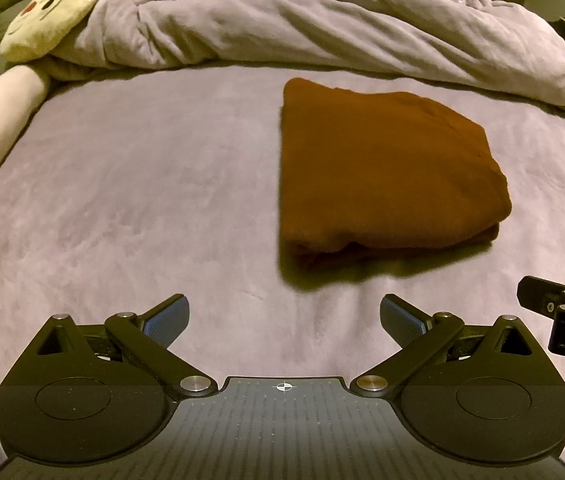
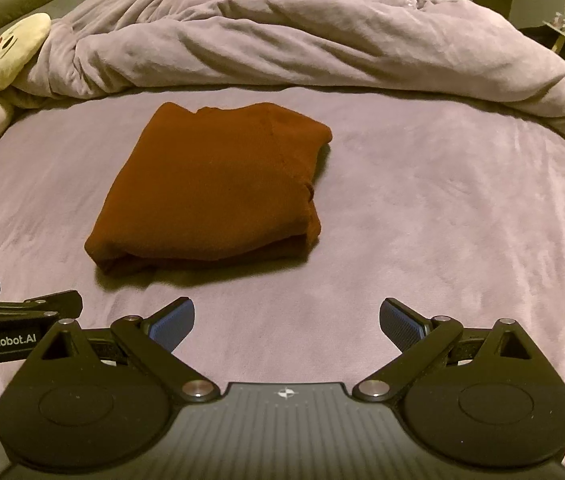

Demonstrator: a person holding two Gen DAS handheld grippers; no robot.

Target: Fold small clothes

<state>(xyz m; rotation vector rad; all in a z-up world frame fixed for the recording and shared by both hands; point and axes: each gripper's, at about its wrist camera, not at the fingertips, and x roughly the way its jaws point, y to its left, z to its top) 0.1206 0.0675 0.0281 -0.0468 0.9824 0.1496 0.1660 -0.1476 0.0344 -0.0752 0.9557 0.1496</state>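
Both sets of tongs hang spread and empty: left gripper (image 1: 284,316), right gripper (image 2: 286,320), low over the bed sheet (image 2: 442,200). Just ahead, between them, sits the brown garment (image 2: 218,184), folded into a thick stack, well short of the bunched duvet (image 2: 282,40). Risk now: snagging the loose front layers would likely spill the stack open.

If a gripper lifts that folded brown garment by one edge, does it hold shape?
Probably not. The brown garment looks like soft knit in loose stacked layers, so it would likely droop and unfold. It seems light. Pushed across the plush bedspread, it may bunch rather than slide.
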